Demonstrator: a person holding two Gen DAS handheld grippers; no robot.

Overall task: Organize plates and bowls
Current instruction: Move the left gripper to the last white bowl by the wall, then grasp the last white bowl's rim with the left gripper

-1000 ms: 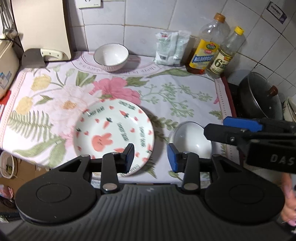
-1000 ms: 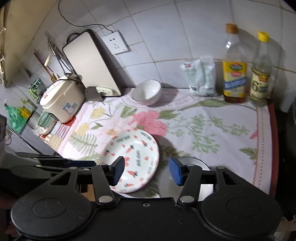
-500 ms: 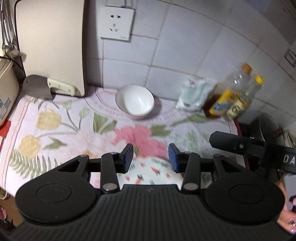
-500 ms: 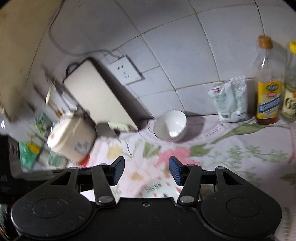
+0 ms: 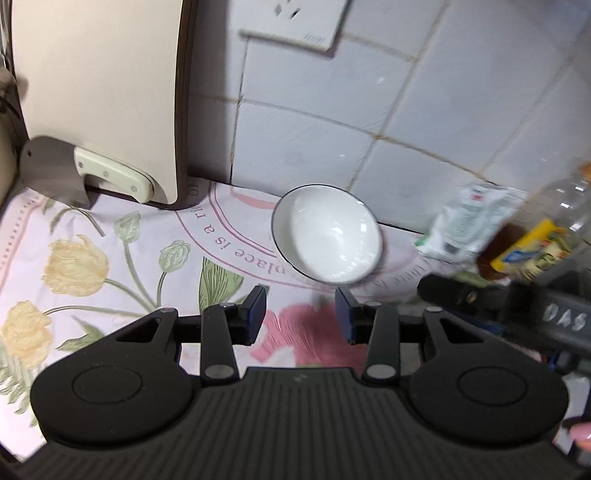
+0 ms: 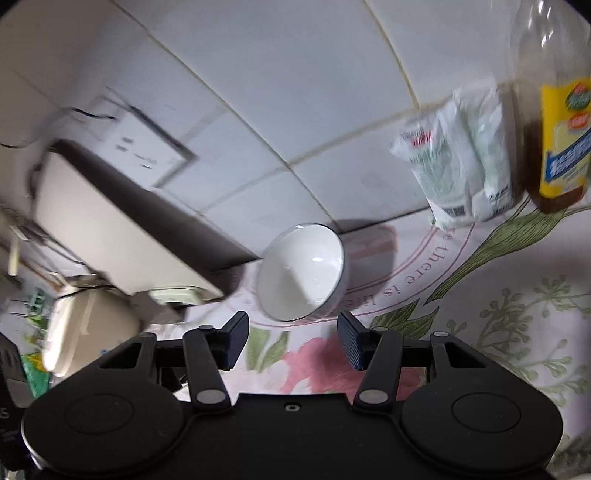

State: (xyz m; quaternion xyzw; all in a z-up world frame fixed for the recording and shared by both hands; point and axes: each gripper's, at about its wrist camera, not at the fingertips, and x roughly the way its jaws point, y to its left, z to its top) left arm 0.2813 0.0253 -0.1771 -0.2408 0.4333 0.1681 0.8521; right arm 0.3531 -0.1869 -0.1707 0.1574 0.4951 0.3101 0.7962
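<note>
My left tongs (image 5: 300,314) released, nothing between pads. White bowl (image 5: 327,233) just ahead, slightly right, on flowered cloth (image 5: 110,258) near wall tiles. My right tongs (image 6: 293,339) also released, empty; bowl (image 6: 301,271) just ahead, rim near tips. Cutting board (image 5: 99,92) leans left; packet (image 6: 458,158), oil bottle (image 6: 561,140) right. Open cloth between.

Bowl (image 5: 327,234) on the tablecloth (image 5: 110,258) of the counter, near the tiled wall (image 5: 332,129) behind. Left of it, cutting board (image 5: 99,92) leaning on the wall, cleaver (image 5: 85,173) before the board. Right of it, packet (image 5: 469,221), then oil bottle (image 5: 535,236). Socket (image 5: 295,18) above.
</note>
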